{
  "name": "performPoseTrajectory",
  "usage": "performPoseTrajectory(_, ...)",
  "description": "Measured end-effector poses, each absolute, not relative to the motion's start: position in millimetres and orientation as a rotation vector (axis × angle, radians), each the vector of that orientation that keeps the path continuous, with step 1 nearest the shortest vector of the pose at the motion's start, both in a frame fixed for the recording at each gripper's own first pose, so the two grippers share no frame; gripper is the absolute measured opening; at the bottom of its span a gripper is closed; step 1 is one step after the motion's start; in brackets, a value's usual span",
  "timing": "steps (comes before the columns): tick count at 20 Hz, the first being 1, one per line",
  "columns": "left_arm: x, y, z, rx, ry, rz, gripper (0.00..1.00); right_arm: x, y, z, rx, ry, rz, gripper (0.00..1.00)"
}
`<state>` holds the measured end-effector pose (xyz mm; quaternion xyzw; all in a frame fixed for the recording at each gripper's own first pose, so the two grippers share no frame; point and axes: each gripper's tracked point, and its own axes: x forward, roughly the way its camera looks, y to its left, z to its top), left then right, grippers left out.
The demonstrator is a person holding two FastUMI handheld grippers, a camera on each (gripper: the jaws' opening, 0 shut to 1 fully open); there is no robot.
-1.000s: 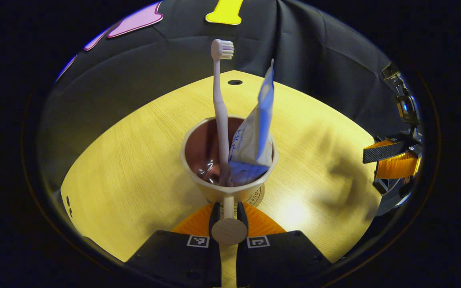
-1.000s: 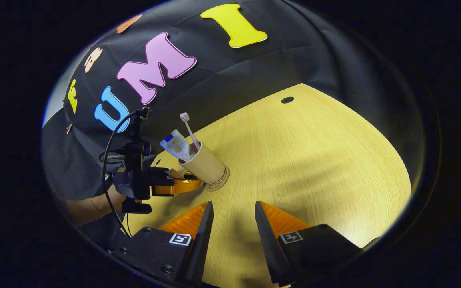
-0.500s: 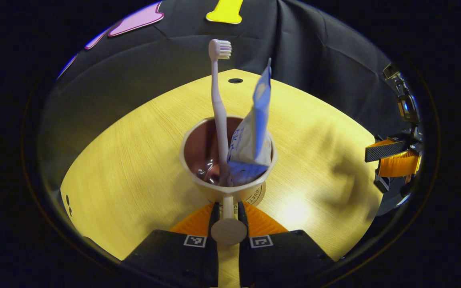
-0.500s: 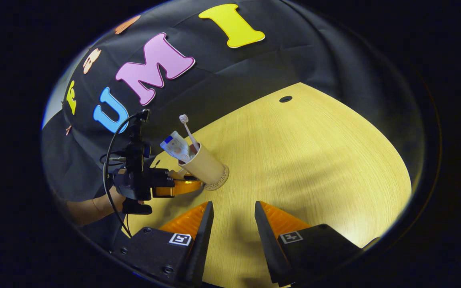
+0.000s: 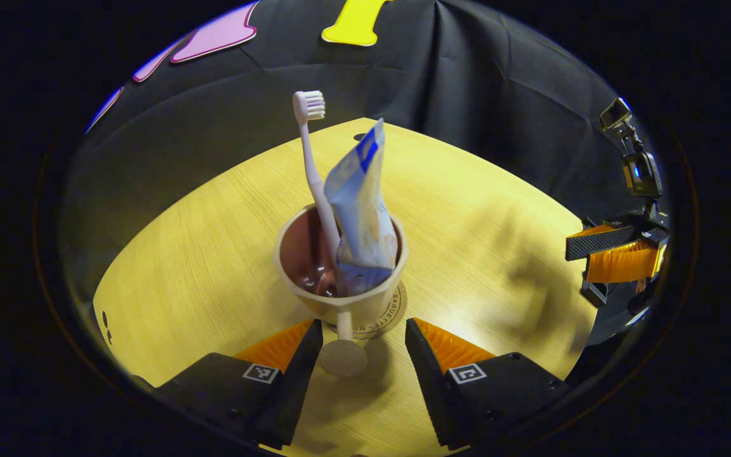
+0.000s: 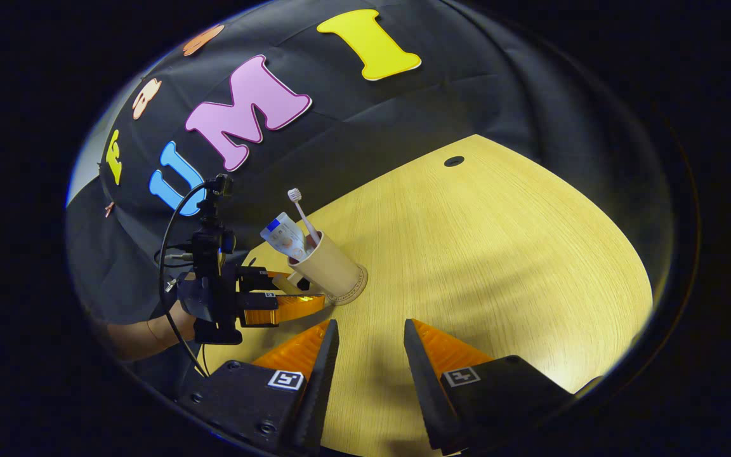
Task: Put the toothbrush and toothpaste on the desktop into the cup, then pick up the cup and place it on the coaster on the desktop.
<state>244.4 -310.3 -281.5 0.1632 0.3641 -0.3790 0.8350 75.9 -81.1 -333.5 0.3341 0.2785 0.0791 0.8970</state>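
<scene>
We find the cup standing upright at the centre of the left gripper view, its base resting on the round coaster, whose printed rim shows at the cup's lower right. The toothbrush stands in the cup with its long axis near vertical, leaning slightly toward the upper left of the frame, bristle head uppermost. The toothpaste tube stands beside it, crimped flat end pointing up and its lower end inside the cup. The cup is a smooth tapered tumbler, pale outside and glossy reddish-brown inside, with a small handle ending in a round disc toward the camera. The table is light wood with fine grain. The left gripper has its fingers spread wide on either side of the handle disc, touching nothing we can see. The right gripper, at the bottom of the right gripper view, is parted over bare table and holds nothing. The right gripper view shows the cup's plain outer wall at left of centre, and a hand holding the left gripper; the left gripper view instead shows the cup's interior.
</scene>
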Motion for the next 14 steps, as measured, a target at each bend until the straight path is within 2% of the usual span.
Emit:
performPoseTrajectory(6, 231, -304, -260, 0.306, 0.722, -0.8, 0.83, 71, -79, -318, 0.679, 0.553, 0.146, 0.64)
performPoseTrajectory(14, 196, -263, -193, 0.275, 0.553, -0.765, 0.85, 61, -45, -277, 0.641, 0.519, 0.16, 0.64)
